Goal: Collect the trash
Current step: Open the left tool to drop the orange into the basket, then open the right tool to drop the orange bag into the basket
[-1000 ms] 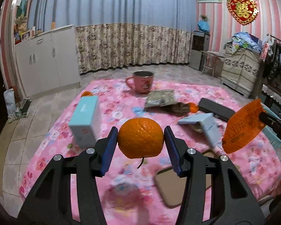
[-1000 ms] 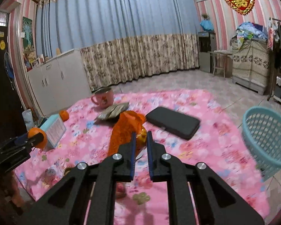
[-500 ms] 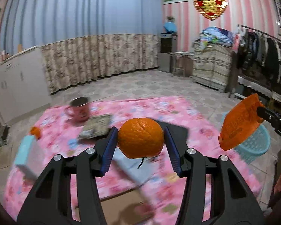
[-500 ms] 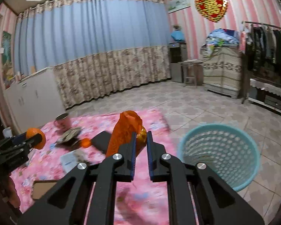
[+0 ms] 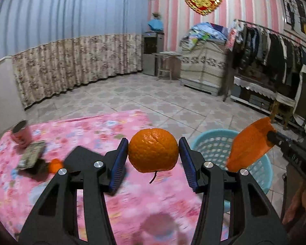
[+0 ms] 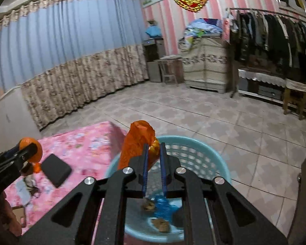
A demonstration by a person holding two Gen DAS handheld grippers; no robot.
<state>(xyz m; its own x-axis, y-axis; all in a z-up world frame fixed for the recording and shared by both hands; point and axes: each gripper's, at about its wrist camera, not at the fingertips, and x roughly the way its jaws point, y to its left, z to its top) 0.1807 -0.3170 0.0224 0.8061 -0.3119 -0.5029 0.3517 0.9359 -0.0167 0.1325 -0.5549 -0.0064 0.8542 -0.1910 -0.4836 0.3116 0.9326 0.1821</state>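
My left gripper (image 5: 153,153) is shut on a whole orange (image 5: 153,150), held above the pink floral cloth (image 5: 95,130). My right gripper (image 6: 154,153) is shut on an orange plastic wrapper (image 6: 135,143), which hangs over the light blue basket (image 6: 195,143). The left wrist view shows the same wrapper (image 5: 248,147) at the right, in front of the basket (image 5: 214,143). Blue and brown scraps (image 6: 163,210) lie on the basket's floor. From the right wrist view the left gripper with its orange (image 6: 29,149) shows at the far left.
On the cloth lie a pink mug (image 5: 21,131), a flat packet (image 5: 31,155), two small oranges (image 5: 55,164), and a black case (image 6: 55,169). Tiled floor stretches beyond the basket. A clothes rack (image 6: 275,40) and a covered cabinet (image 6: 204,61) stand along the striped wall.
Both grippers have swung right across the cloth, each keeping its load. The blue basket has come from the far right to just under the right gripper's wrapper.
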